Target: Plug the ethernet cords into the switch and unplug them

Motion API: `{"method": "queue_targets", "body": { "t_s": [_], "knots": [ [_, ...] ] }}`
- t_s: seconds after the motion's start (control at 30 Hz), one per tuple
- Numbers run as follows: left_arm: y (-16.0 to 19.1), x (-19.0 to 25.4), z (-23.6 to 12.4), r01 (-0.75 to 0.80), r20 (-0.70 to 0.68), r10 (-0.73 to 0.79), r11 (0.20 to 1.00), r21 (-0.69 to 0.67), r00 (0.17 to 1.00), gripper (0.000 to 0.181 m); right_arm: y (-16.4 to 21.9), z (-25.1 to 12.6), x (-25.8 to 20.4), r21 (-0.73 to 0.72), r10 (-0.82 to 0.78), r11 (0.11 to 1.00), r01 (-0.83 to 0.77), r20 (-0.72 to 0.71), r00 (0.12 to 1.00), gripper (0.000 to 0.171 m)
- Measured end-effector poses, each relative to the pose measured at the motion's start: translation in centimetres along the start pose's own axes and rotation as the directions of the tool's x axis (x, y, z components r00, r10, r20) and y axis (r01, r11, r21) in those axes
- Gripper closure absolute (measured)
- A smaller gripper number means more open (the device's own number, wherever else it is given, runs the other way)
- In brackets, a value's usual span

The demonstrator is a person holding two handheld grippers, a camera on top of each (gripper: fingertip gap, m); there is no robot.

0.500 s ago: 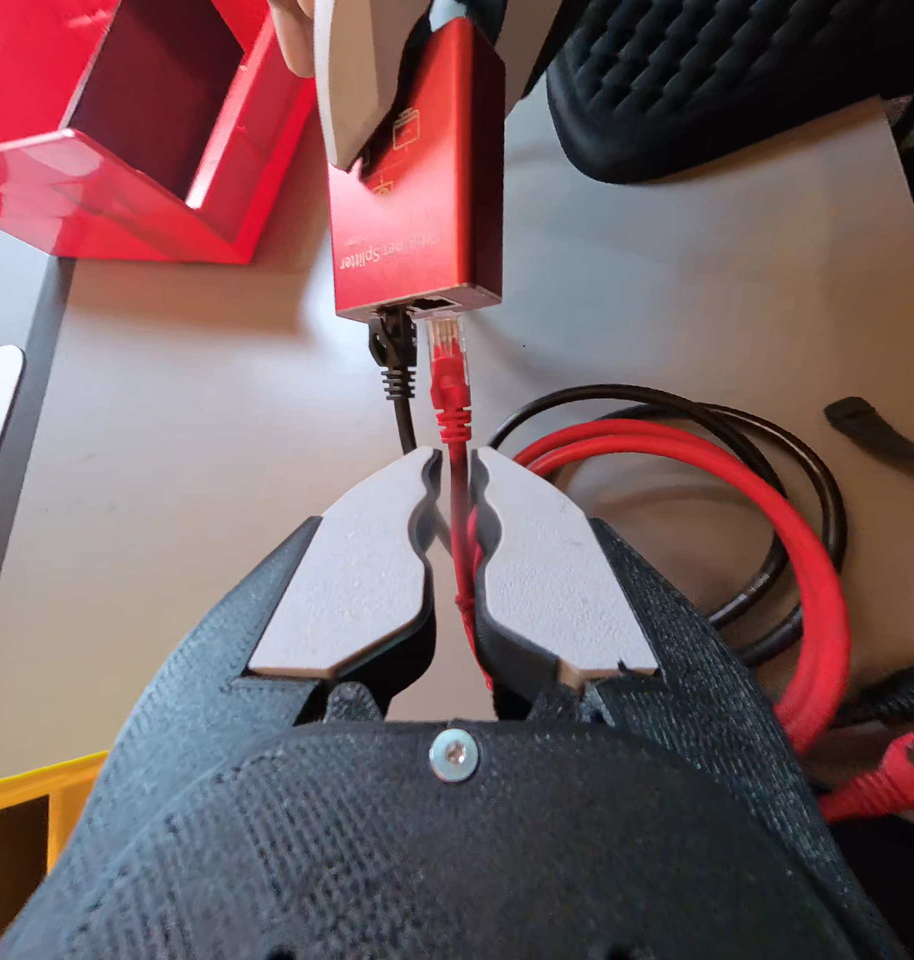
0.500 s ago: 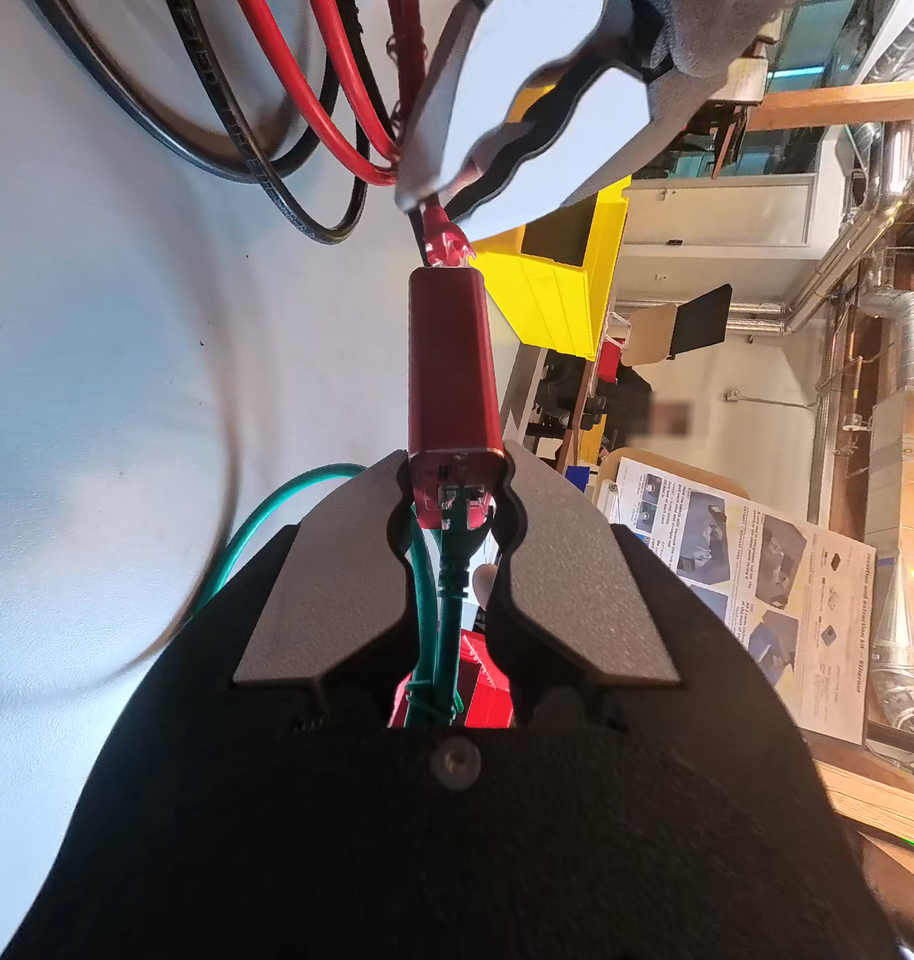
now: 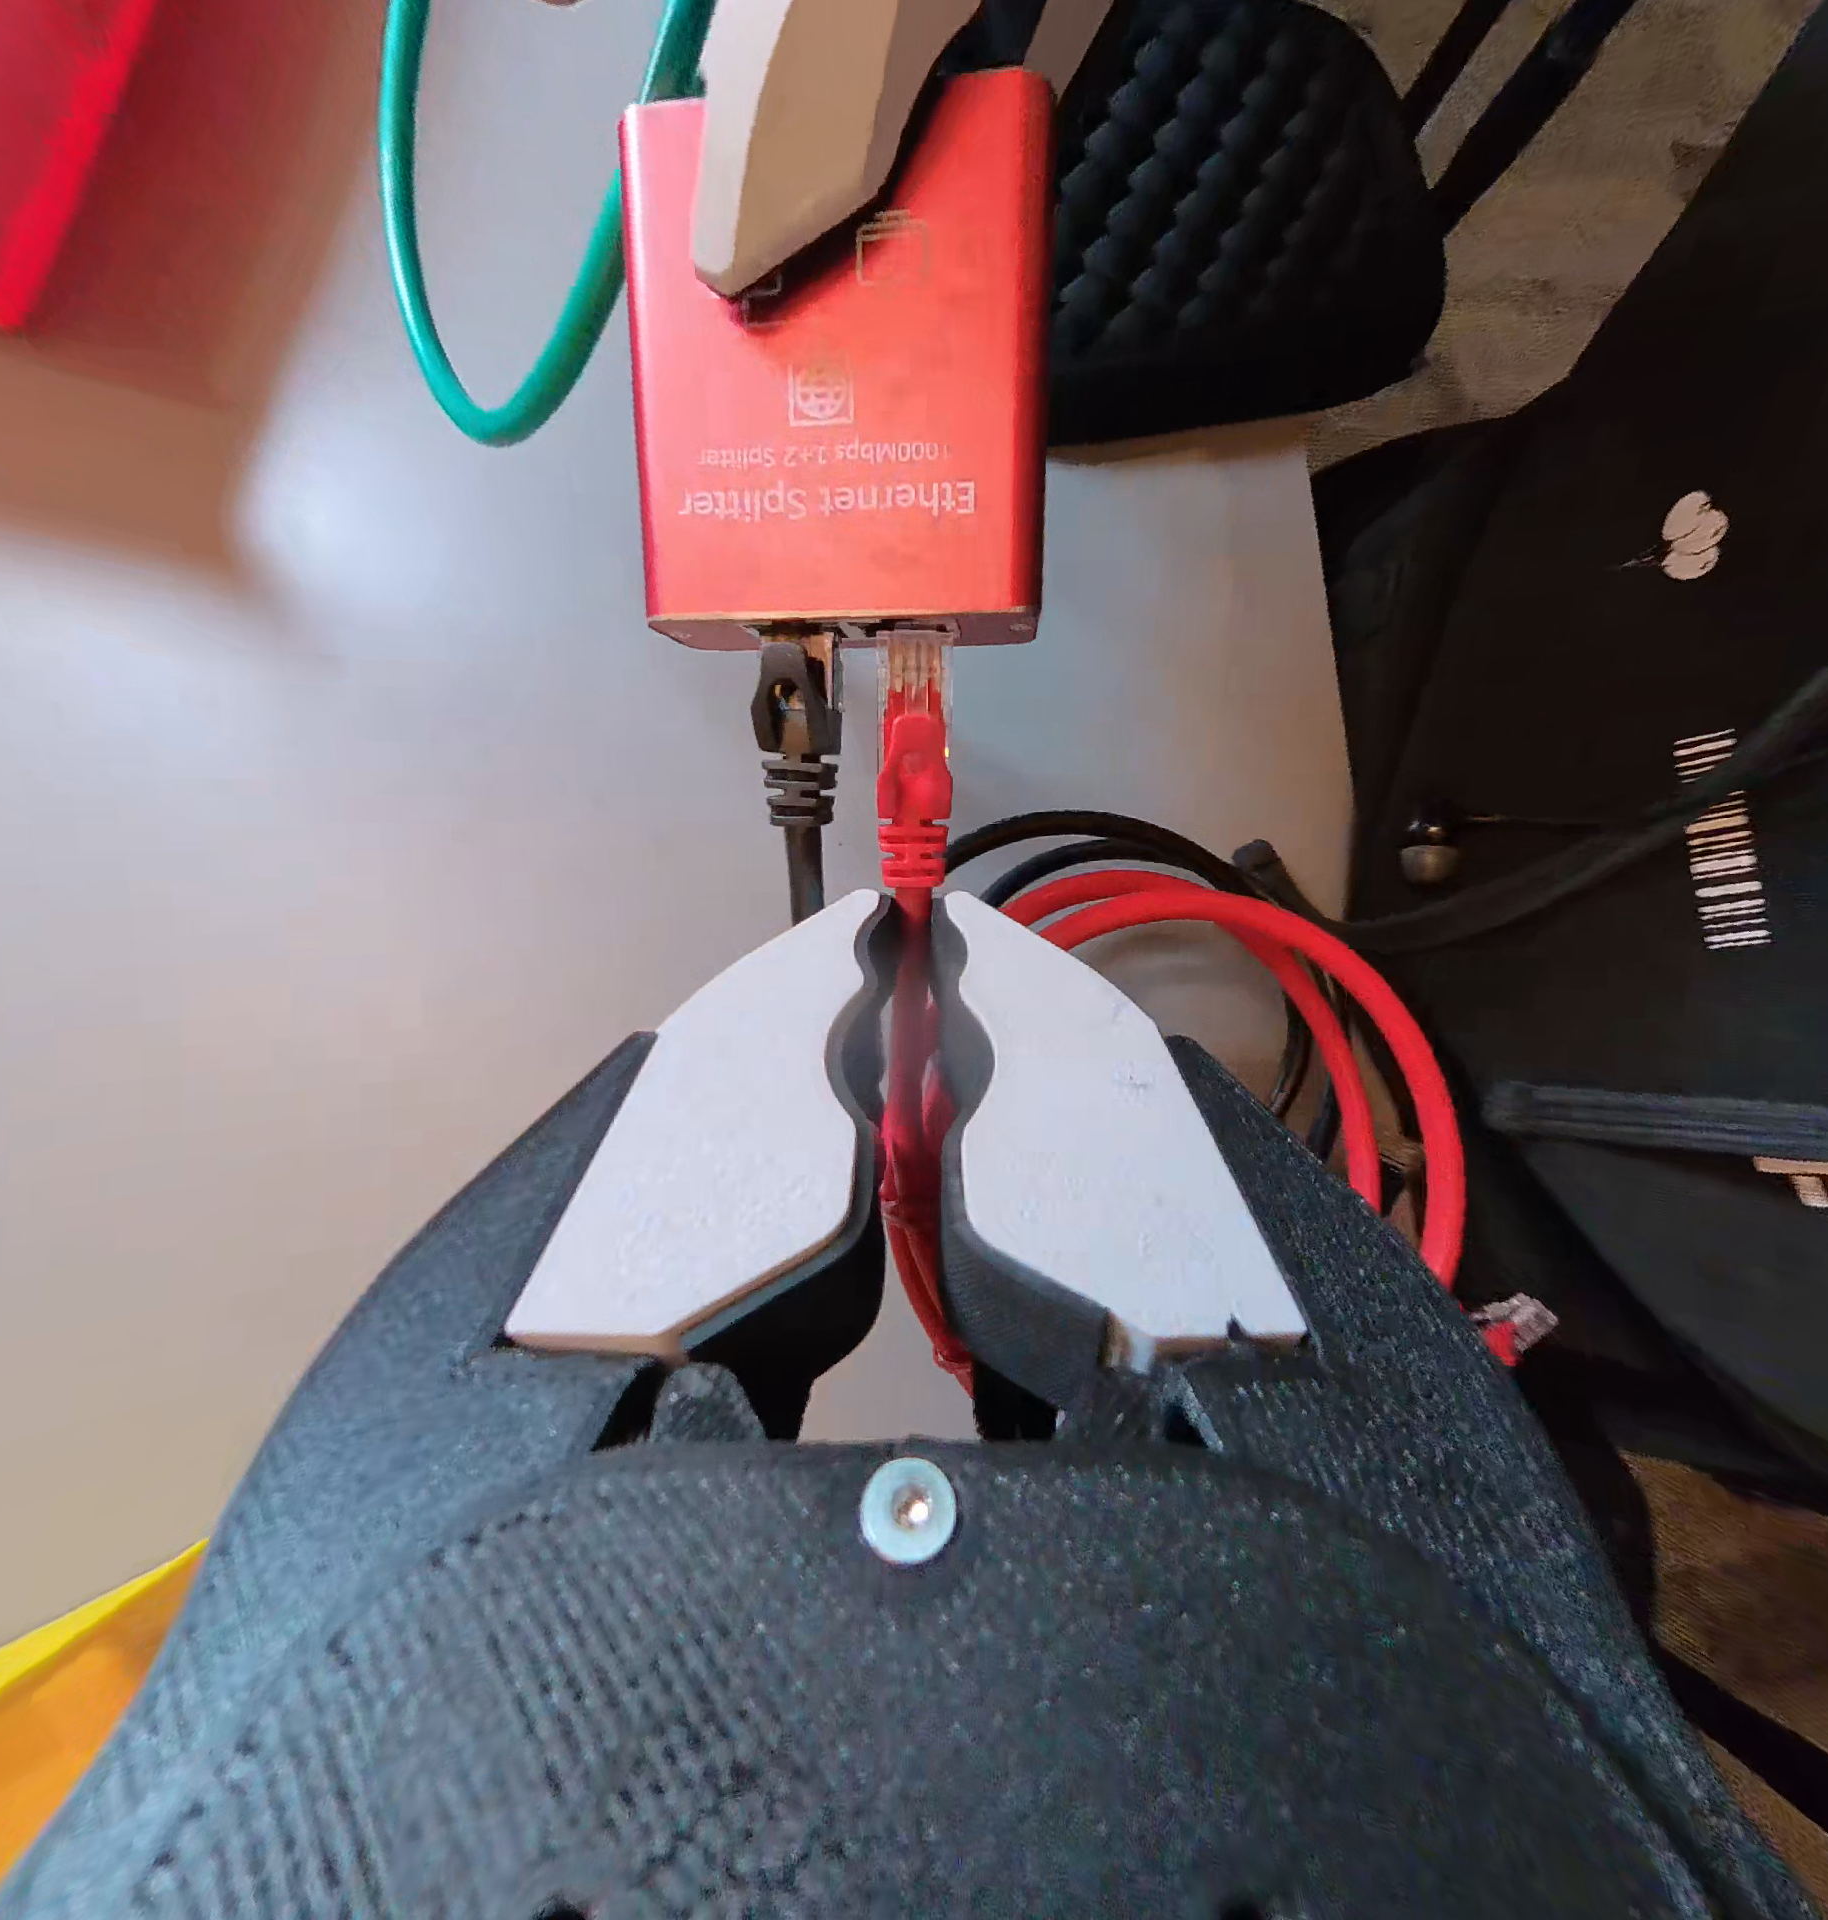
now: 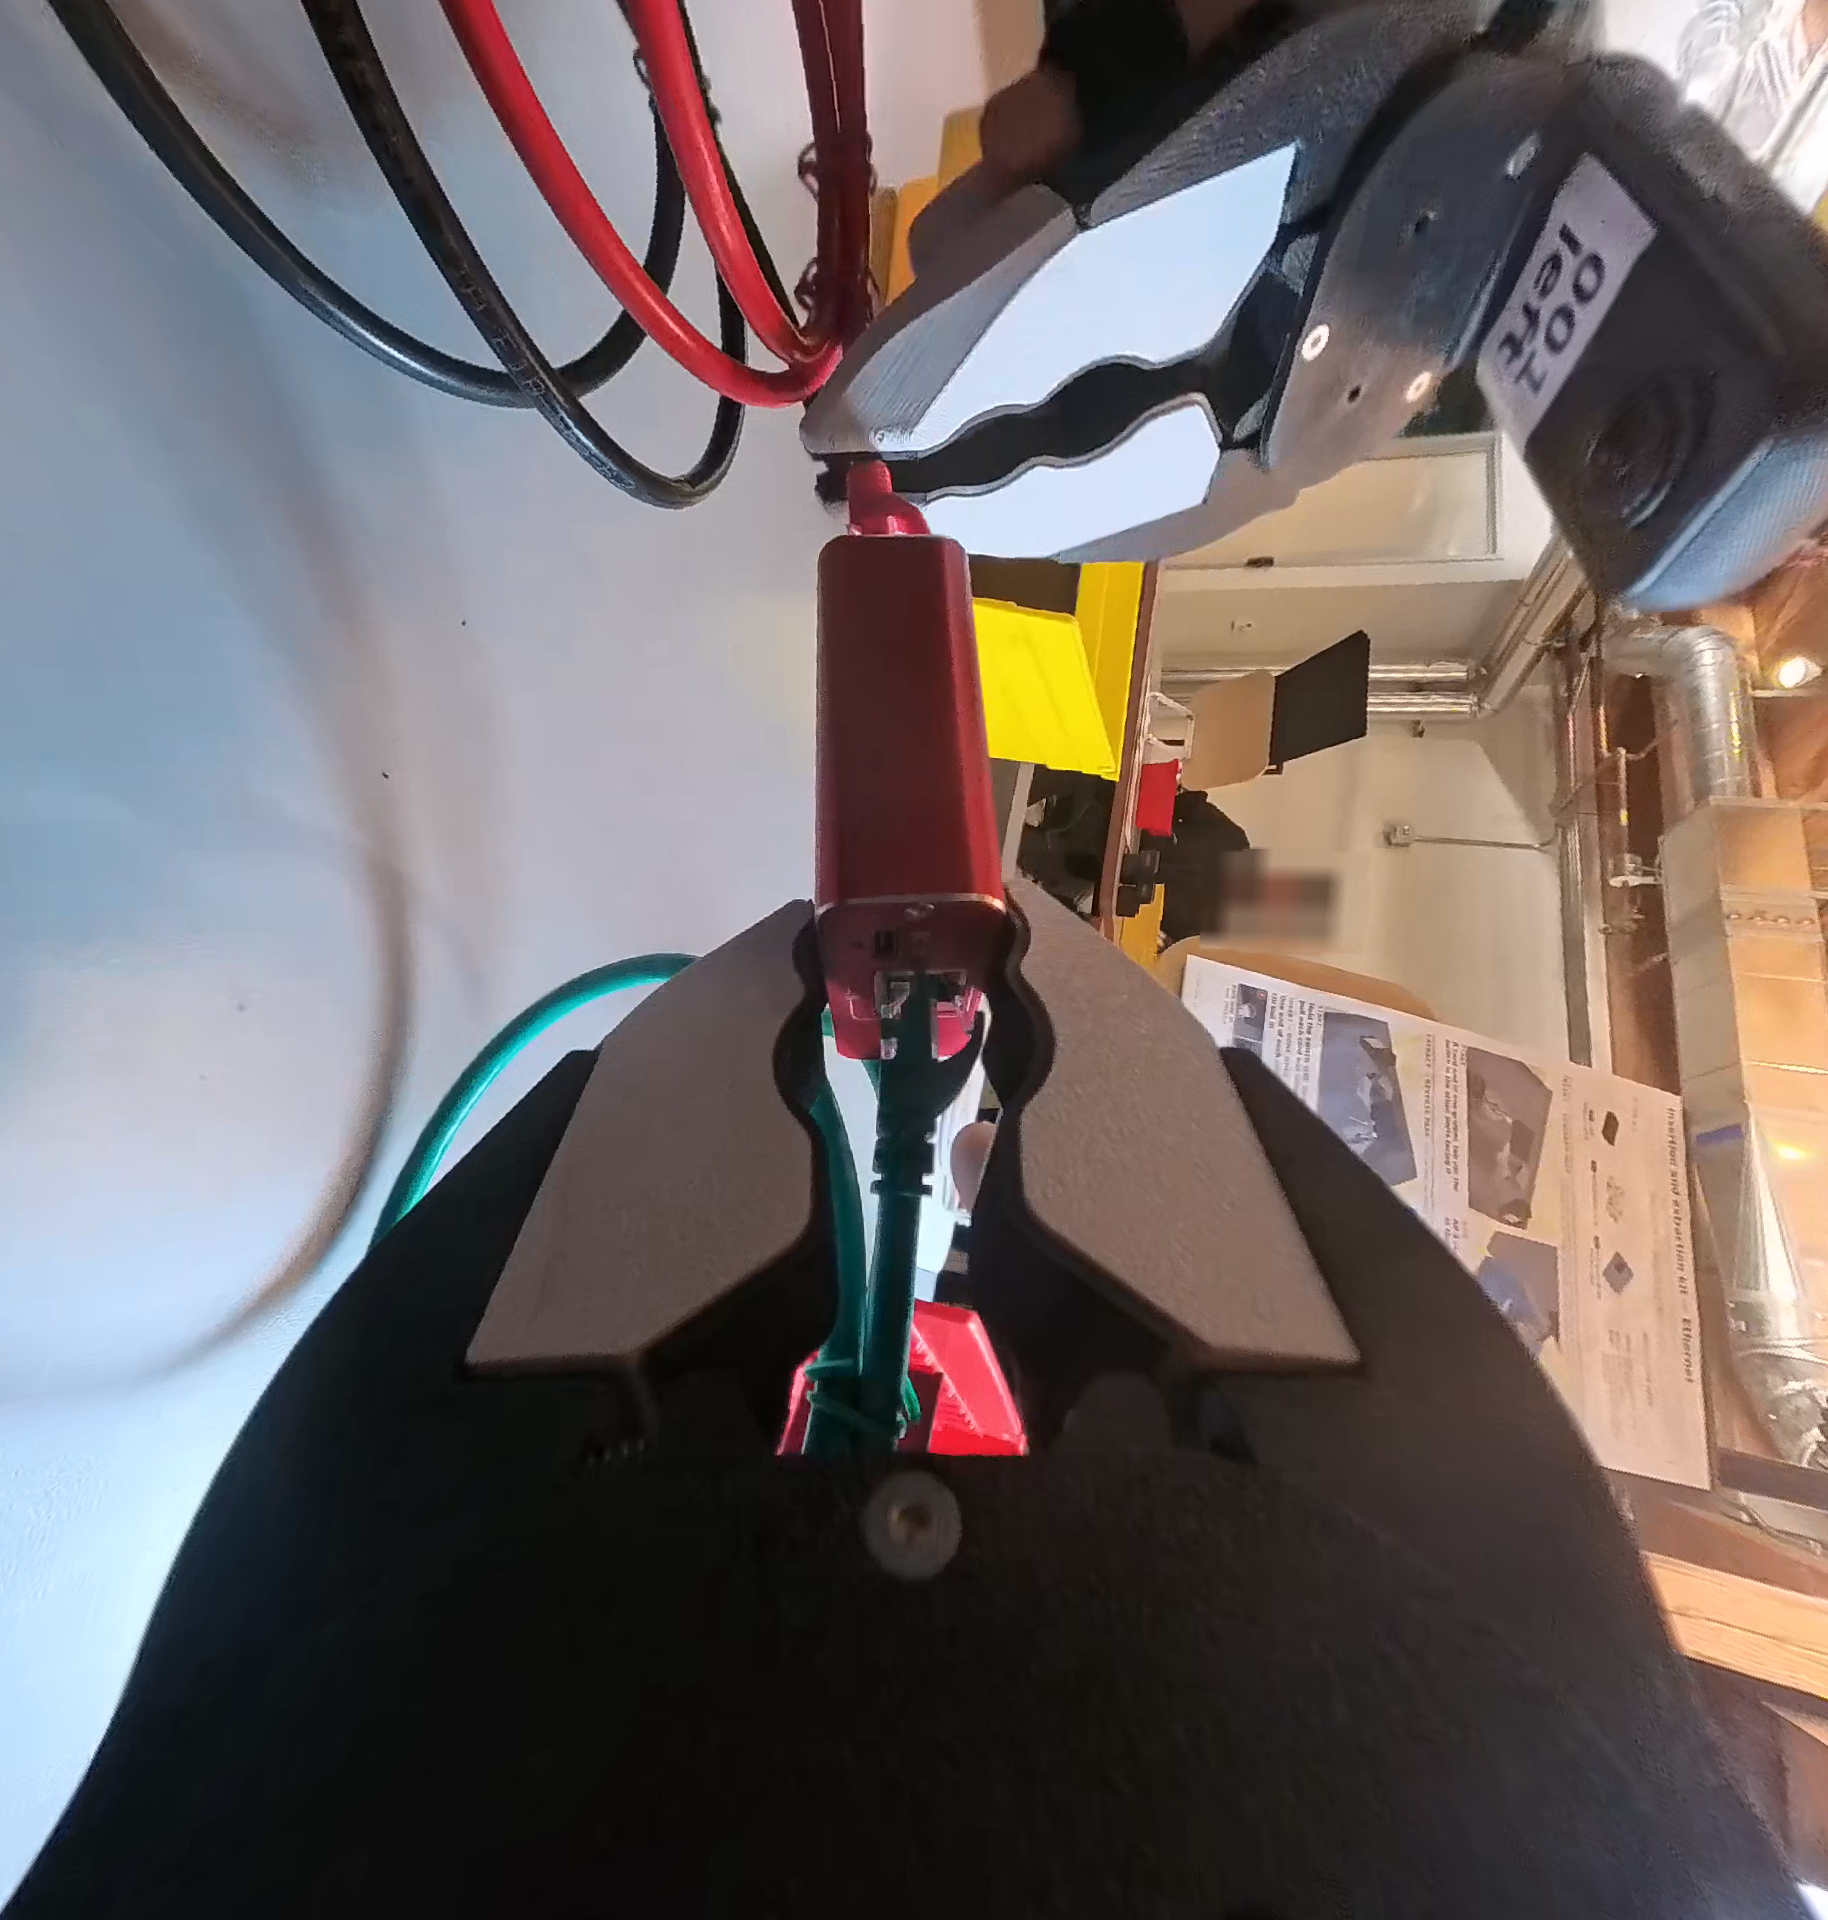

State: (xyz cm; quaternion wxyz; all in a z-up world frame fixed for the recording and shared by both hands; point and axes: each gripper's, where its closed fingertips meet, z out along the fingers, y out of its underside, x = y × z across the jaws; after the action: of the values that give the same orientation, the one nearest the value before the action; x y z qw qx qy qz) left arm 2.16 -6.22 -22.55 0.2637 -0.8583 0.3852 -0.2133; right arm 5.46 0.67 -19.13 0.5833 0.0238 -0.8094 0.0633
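The red plug now sits partly inside the switch, closer than half a second ago. The left gripper pinches the red cord behind it; the right gripper clamps the switch ahead. Seating looks unfinished.

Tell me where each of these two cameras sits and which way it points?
Left wrist view: sits on the left gripper, looks along its grey fingers, shut on the red cord, toward the switch.
Right wrist view: sits on the right gripper, looks along its dark fingers, clamped on the switch, toward the room beyond.
Shared: the switch, both grippers, the green cord.
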Motion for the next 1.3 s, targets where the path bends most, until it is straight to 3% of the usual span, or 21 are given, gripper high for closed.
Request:
{"method": "queue_targets", "body": {
  "t_s": [0.53,0.9,1.13,1.23,1.3],
  "knots": [
    [-1.1,0.4,-1.5,0.044,0.007,-0.044,0.989,-0.138,0.999,0.176,-0.6,-0.6,0.9,0.017,-0.027,0.999,0.028,-0.043,0.999,0.144],
    [-0.9,0.9,-1.0,0.231,-0.075,-0.243,0.963,-0.136,0.967,0.176,-0.9,-0.8,1.1,0.000,-0.078,0.997,0.078,-0.076,0.994,0.144],
    [-1.4,1.9,-0.9,0.177,-0.119,-0.194,0.974,-0.144,0.974,0.176,-1.7,-0.7,0.9,0.040,-0.092,0.995,0.094,-0.052,0.994,0.144],
    [-0.6,1.9,-0.4,0.111,-0.079,-0.132,0.968,-0.225,0.988,0.177,-2.0,-0.3,0.7,0.041,-0.128,0.991,0.129,-0.021,0.992,0.144],
    [-1.0,1.8,-0.5,0.106,-0.080,-0.123,0.977,-0.187,0.989,0.177,-1.7,-0.3,0.8,0.033,-0.128,0.991,0.129,-0.011,0.992,0.144]
  ]
}}
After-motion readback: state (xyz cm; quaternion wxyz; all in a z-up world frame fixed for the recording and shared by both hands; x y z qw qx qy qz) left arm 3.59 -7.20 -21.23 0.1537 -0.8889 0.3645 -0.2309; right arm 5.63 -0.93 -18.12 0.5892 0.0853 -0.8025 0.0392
